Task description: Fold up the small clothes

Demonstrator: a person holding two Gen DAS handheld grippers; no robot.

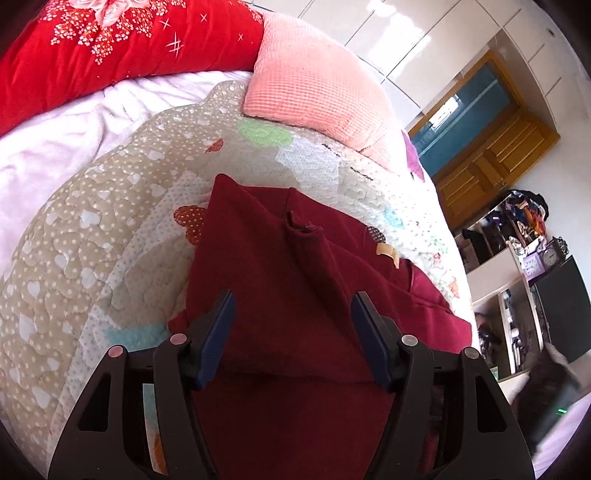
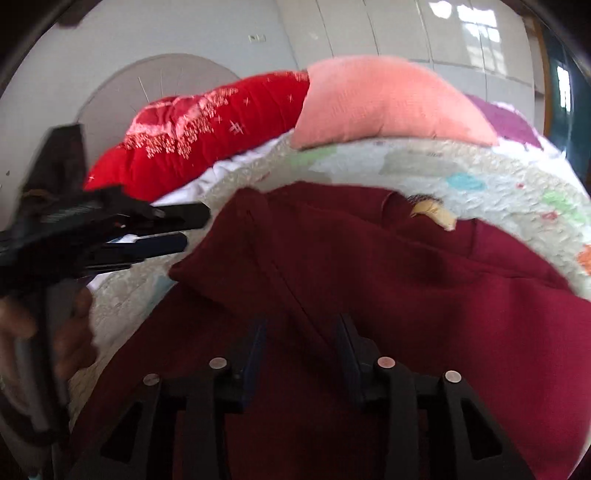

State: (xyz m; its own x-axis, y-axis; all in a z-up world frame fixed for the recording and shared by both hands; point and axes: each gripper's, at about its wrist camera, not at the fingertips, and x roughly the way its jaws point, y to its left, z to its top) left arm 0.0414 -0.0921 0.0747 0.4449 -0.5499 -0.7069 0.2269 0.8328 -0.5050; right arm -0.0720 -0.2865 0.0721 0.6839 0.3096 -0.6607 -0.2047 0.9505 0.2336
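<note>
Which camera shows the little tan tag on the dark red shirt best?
The left wrist view: the tag on the shirt is sharp there. The right wrist view shows it blurred.

My right wrist view is motion-blurred — the tan label [image 2: 436,214] on the maroon garment [image 2: 406,295] is unreadable. The garment's near edge runs off frame; shelf clutter [image 1: 517,229] far right — indistinct.

Bright daylight, window glare bouncing off the glossy wardrobe doors [image 1: 391,33]. Right view's smeared with motion blur. Fisheye bends every edge, corners black.
</note>
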